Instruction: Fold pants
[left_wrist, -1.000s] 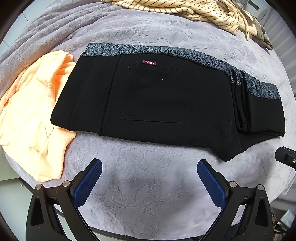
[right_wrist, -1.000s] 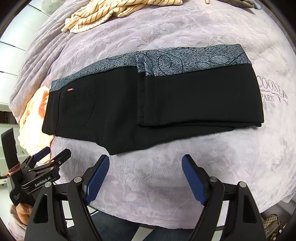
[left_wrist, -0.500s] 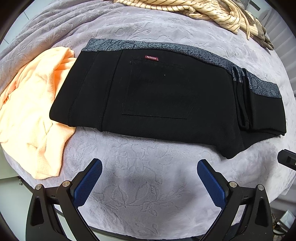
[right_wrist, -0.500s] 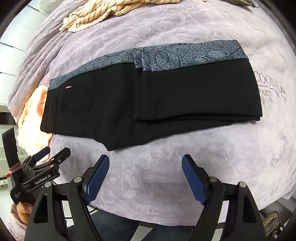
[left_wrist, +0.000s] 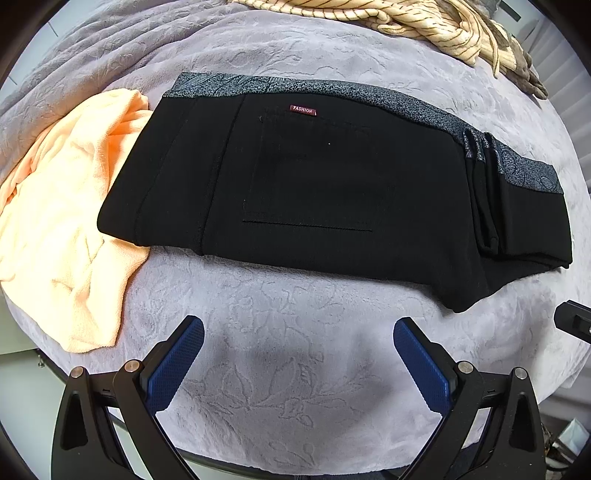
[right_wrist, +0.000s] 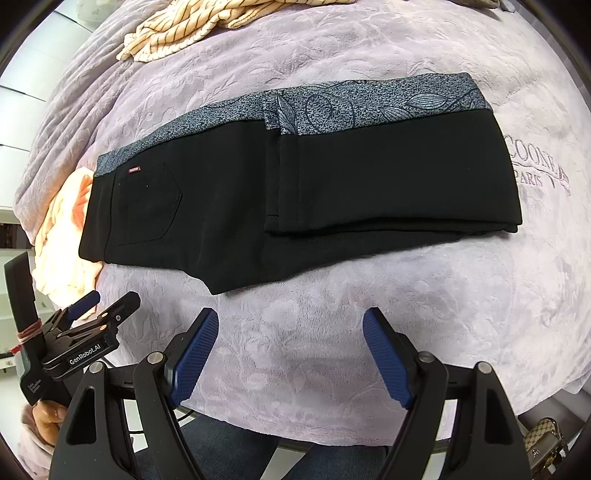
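Black pants (left_wrist: 314, 192) with a grey patterned waistband lie flat on the lilac blanket, legs folded back over the seat; they also show in the right wrist view (right_wrist: 295, 192). A red "FASHION" label (left_wrist: 303, 110) sits above the back pocket. My left gripper (left_wrist: 298, 354) is open and empty, hovering over the blanket in front of the pants' near edge. My right gripper (right_wrist: 291, 343) is open and empty, also in front of the near edge. The left gripper also shows in the right wrist view (right_wrist: 99, 310), at the left.
An orange towel (left_wrist: 62, 229) lies left of the pants, partly under them. A cream striped garment (left_wrist: 406, 18) lies at the far side of the blanket (left_wrist: 280, 332). The table's front edge is just below both grippers. A patterned bag (right_wrist: 546, 443) sits below right.
Both grippers have drawn slightly closer to the pants and stay open. The pants have not moved.
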